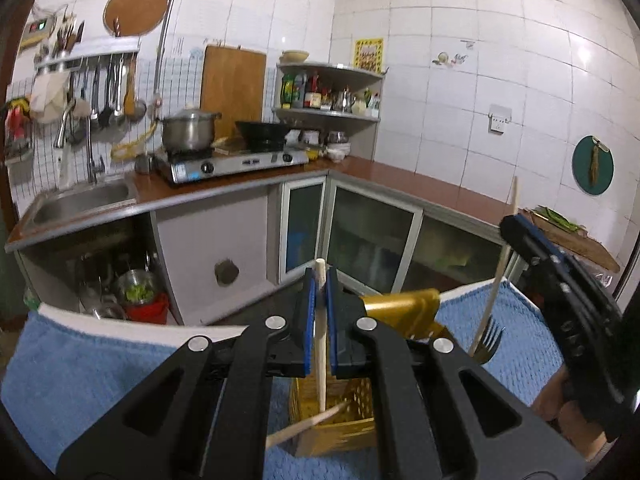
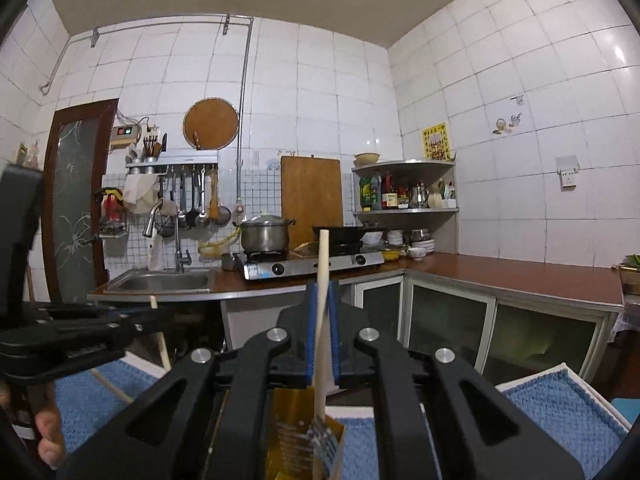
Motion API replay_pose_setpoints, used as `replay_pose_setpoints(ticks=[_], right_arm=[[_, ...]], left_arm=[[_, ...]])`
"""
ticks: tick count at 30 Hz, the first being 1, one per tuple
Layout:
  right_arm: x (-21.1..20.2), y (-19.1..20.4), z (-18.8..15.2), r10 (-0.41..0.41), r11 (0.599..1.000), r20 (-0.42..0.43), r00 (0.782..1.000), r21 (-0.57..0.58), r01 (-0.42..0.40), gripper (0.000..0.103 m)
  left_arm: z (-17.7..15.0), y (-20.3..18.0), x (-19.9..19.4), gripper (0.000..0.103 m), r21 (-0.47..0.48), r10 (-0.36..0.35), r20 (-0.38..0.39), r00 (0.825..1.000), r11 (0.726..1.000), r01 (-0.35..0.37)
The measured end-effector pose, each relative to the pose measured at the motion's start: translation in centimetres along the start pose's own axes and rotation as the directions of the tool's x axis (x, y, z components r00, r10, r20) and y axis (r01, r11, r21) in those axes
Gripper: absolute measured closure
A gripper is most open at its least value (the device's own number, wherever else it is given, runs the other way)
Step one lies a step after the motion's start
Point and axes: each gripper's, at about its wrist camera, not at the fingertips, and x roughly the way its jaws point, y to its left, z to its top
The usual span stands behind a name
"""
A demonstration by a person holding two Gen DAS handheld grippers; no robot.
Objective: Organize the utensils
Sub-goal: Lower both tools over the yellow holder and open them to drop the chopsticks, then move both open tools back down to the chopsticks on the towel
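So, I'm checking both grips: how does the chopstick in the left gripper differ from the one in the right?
The left gripper chopstick stands upright, its lower end inside the yellow basket. The right gripper chopstick leans slightly, its lower end beside a fork. Both are pale wood, clamped between blue pads.

My right gripper point(image 2: 322, 304) is clamped on a pale chopstick point(image 2: 322, 280) that stands nearly upright between the blue pads point(image 2: 309, 344). Its lower end reaches down to a yellow basket point(image 2: 296, 432), which sits on a blue towel point(image 2: 560, 408). At the left edge, my left gripper point(image 2: 132, 322) grips a second chopstick point(image 2: 160, 336), also upright.
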Motion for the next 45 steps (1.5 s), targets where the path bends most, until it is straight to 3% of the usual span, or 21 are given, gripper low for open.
replay_pose_setpoints(ticks=[15,17,18,21,28,30,32,39,45], right_arm=[[0.1,-0.8,-4.0,0.004,1.0,-0.146,0.989,-0.009,-0.006,0.096],[0.1,-0.9,-3.7,0.014,1.0,-0.175,0.985,0.002,-0.013,0.095],[0.0,-1.1,-3.5,0.019,1.0,-0.192,0.981,0.009,-0.018,0.094],[-1.1,-1.2,-2.6,0.026,1.0,-0.185,0.982,0.019,-0.023,0.048],[-4.1,-1.7,-0.4,0.0,1.0,-0.201,0.98,0.01,0.003,0.047],[-4.8,-1.8,-0.5,-0.017,1.0,-0.222,0.975,0.005,0.018,0.046],[-5.5,-2.1,-1.0,-0.032,0.999,-0.257,0.966,0.01,0.036,0.041],[-7.5,-2.8,-5.5,-0.048,0.998,-0.403,0.914,0.027,0.064,0.033],[-7.2,-3.2,-9.4,-0.07,0.996,-0.525,0.848,0.013,0.09,0.033]], left_arm=[[-1.7,0.0,-0.5,0.098,-0.002,0.018,-0.025,1.0,1.0,-0.018],[-1.6,0.0,-0.6,0.091,-0.009,0.02,-0.047,0.999,1.0,-0.02],[-1.6,0.1,-0.7,0.083,-0.015,0.027,-0.05,0.998,0.999,-0.028],[-1.3,0.3,-1.8,0.064,-0.032,0.037,-0.041,0.998,0.999,-0.039],[-0.8,0.6,-5.5,0.02,-0.058,0.072,-0.033,0.997,0.996,-0.074],[-1.3,0.7,-6.6,0.011,-0.053,0.089,-0.032,0.996,0.994,-0.09],[-2.1,0.8,-7.4,0.005,-0.048,0.111,-0.029,0.993,0.993,-0.112],[-6.3,2.4,-8.5,0.005,-0.1,0.127,-0.1,0.987,0.985,-0.137],[-10.3,2.8,-7.4,0.005,-0.082,0.148,-0.2,0.968,0.982,-0.168]])
